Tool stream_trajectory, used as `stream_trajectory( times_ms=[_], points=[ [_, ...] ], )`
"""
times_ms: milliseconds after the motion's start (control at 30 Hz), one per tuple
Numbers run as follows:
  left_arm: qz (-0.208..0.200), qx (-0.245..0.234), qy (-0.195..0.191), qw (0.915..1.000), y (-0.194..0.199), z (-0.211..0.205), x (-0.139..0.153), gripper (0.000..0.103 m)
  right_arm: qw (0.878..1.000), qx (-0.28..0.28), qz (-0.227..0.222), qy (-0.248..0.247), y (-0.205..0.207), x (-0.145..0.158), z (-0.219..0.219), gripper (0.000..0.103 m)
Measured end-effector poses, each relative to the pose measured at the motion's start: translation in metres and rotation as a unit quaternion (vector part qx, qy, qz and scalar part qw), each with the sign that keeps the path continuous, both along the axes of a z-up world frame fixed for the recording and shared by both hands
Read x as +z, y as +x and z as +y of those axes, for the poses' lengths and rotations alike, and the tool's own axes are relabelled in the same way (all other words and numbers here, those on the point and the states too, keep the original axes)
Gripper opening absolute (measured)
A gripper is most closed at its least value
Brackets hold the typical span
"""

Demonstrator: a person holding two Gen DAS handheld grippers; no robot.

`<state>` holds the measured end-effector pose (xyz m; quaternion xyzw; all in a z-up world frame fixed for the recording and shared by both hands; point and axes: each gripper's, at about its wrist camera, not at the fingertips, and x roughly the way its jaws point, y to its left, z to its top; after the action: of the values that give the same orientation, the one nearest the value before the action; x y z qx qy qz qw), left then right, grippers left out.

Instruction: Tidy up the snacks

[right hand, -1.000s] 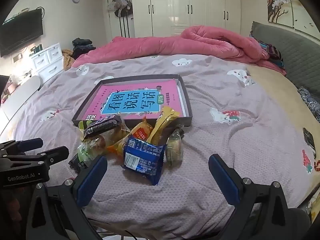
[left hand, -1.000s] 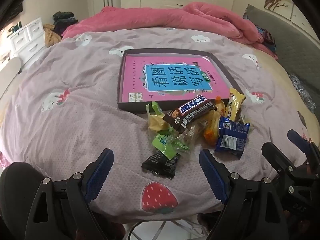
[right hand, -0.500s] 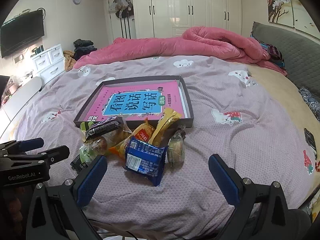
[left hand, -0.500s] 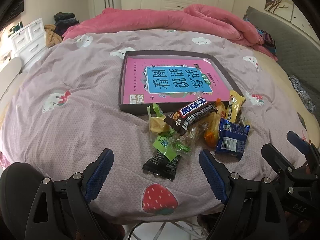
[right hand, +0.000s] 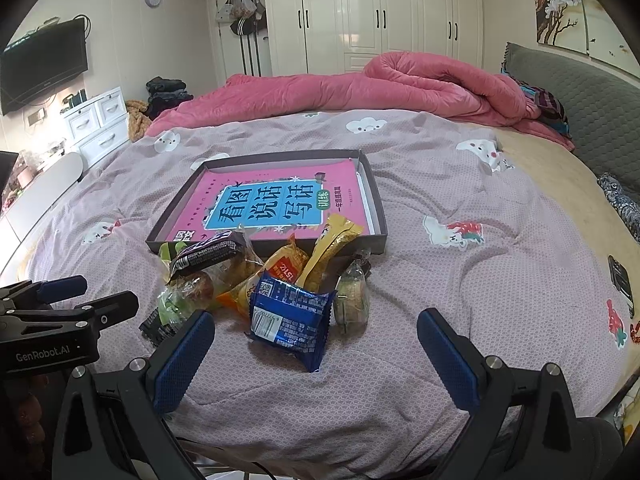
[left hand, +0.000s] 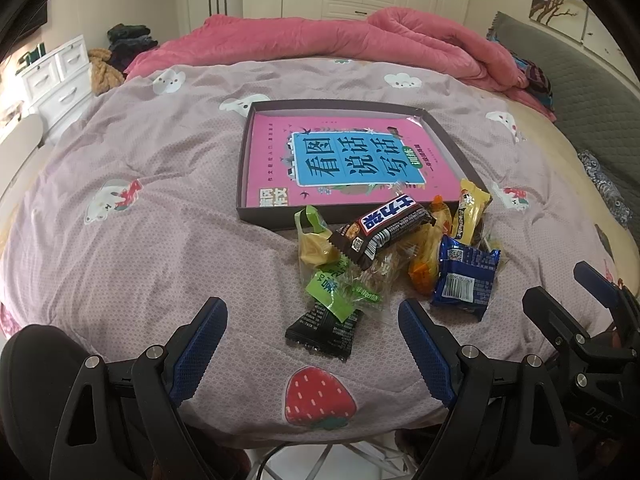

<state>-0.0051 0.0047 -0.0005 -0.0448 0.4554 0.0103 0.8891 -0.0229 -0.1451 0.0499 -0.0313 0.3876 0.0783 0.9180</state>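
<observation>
A heap of wrapped snacks lies on the bed just in front of a shallow dark tray (left hand: 244, 168) (right hand: 378, 216) that holds a pink book (left hand: 340, 156) (right hand: 280, 204). On top is a brown chocolate bar (left hand: 384, 226) (right hand: 208, 254). Closest to me are a black packet (left hand: 322, 330) and a blue packet (left hand: 466, 280) (right hand: 290, 316). A yellow bar (left hand: 470, 208) (right hand: 332, 248) leans on the tray's near wall. My left gripper (left hand: 312, 344) is open, just short of the black packet. My right gripper (right hand: 316, 354) is open too, just short of the blue packet.
The bed has a mauve cover (left hand: 140, 240) with cartoon prints and a rolled pink duvet (right hand: 380, 88) at the far end. A grey headboard (right hand: 592, 96) runs along the right. White drawers (right hand: 96, 120) stand at the left. A dark phone (right hand: 620, 278) lies at the right edge.
Both grippers have stayed open with nothing taken. The views have shifted slightly, with the tray and snacks sitting a little lower in frame. The snacks have not moved.
</observation>
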Motion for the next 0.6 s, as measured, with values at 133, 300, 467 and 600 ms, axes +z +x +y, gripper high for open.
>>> stream_trajectory(
  times_ms=[133, 300, 467, 600],
  points=[
    [0.0, 0.0, 0.0, 1.0, -0.0001, -0.0001, 0.0, 0.088, 1.0, -0.001, 0.0, 0.0, -0.0001, 0.0, 0.0002, 0.102],
    [0.001, 0.0, 0.0, 1.0, 0.0001, 0.0006, -0.0003, 0.088, 1.0, 0.0, 0.0, -0.001, -0.0001, 0.0, 0.0003, 0.102],
    [0.003, 0.002, -0.001, 1.0, -0.0003, 0.0017, -0.0011, 0.088, 1.0, 0.0, 0.002, -0.001, -0.0002, -0.0017, -0.0013, 0.102],
    [0.006, 0.004, -0.004, 1.0, 0.0003, 0.0036, -0.0024, 0.088, 1.0, 0.0, 0.004, -0.002, 0.0, -0.003, -0.0013, 0.102]
  ],
)
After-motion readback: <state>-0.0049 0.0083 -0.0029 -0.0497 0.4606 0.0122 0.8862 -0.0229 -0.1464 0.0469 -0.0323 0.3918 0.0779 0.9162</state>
